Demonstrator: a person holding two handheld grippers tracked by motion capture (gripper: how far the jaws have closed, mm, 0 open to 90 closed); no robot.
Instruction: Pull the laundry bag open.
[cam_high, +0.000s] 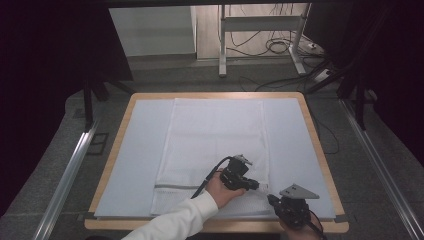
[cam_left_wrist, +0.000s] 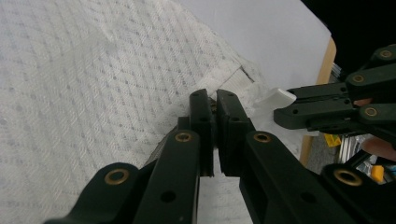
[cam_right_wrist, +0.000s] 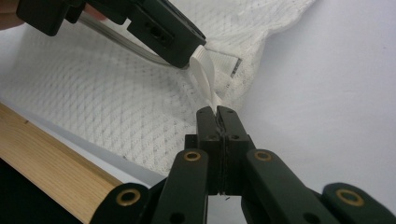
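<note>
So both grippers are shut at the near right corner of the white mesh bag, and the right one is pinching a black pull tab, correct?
Not quite: the pull tab pinched by the right gripper is white, as the right gripper view shows. Both grippers are shut at the mesh bag's near right corner.

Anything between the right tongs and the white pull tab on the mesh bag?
Nothing visible. The right tongs are already shut on the end of the pull tab. The left tongs are clamped on the mesh bag right beside the tab, not between.
</note>
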